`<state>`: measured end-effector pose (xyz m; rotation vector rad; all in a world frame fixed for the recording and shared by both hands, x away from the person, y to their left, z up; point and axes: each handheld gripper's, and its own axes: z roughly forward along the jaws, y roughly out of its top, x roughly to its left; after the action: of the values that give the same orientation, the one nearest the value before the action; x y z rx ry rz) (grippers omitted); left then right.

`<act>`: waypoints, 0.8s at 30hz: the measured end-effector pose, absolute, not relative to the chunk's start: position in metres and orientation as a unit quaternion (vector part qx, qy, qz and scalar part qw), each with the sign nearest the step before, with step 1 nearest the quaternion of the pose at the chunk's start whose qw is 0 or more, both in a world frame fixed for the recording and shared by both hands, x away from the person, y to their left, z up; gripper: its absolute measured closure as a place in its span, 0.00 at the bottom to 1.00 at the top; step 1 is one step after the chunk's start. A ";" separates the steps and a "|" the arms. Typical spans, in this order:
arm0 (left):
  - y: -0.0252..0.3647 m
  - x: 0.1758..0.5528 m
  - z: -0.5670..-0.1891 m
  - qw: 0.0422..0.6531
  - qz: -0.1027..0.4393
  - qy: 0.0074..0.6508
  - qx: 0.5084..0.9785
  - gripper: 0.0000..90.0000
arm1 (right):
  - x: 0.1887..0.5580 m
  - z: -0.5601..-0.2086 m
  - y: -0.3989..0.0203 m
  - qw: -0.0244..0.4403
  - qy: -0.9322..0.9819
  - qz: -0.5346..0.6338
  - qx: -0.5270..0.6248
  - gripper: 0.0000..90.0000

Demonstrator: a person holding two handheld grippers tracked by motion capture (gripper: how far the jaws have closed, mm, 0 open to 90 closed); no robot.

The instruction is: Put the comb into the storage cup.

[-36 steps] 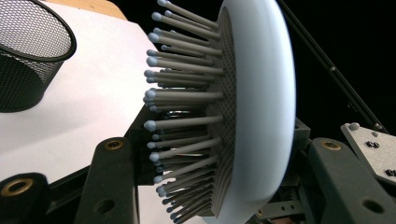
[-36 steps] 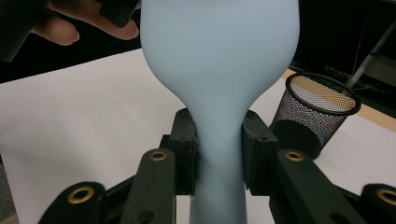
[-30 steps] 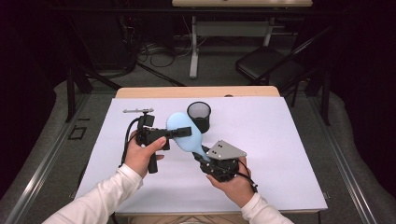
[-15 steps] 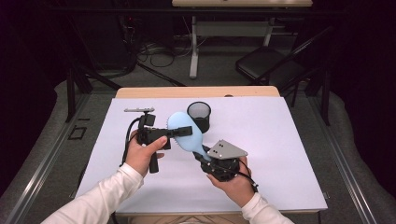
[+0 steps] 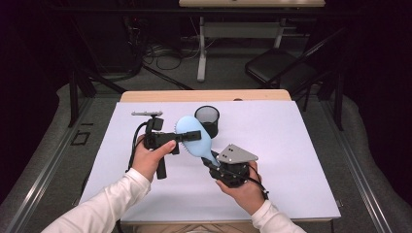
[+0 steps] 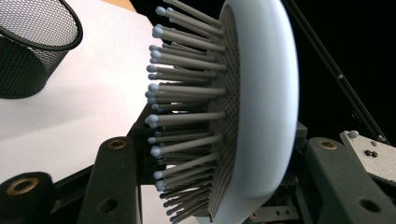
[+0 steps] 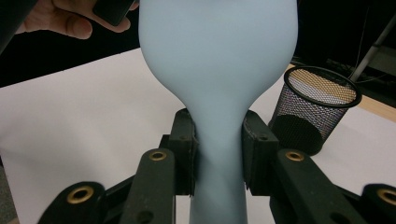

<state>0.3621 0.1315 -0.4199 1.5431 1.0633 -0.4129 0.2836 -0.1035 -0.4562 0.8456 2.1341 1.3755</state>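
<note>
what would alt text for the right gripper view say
A pale blue hairbrush rises up the middle, back facing the camera, its narrow neck clamped between the right gripper. A black mesh cup stands on the white table at right, and a hand is in the top left corner.

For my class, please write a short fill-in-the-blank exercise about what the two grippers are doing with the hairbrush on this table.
1. The right gripper is clamped on the pale blue hairbrush at its ____.
2. The left gripper grips the brush's ____.
3. The black mesh cup stands upright and looks ____ inside.
4. The brush is held ____ the white table, not lying on it.

Missing words: handle; head; empty; above
</note>
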 end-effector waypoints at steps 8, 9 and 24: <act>0.129 0.363 -0.417 0.564 -0.175 0.460 0.663 0.56 | 0.285 -0.457 -0.104 0.230 0.775 0.501 0.311 0.77; 0.129 0.364 -0.417 0.564 -0.175 0.462 0.662 0.56 | 0.285 -0.457 -0.104 0.230 0.775 0.501 0.311 0.77; 0.125 0.370 -0.416 0.562 -0.172 0.467 0.661 0.56 | 0.289 -0.458 -0.108 0.225 0.772 0.501 0.321 0.70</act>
<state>0.3705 0.1252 -0.4161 1.5555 1.0989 -0.4039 0.2892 -0.1079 -0.4581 0.8855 2.1281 1.3807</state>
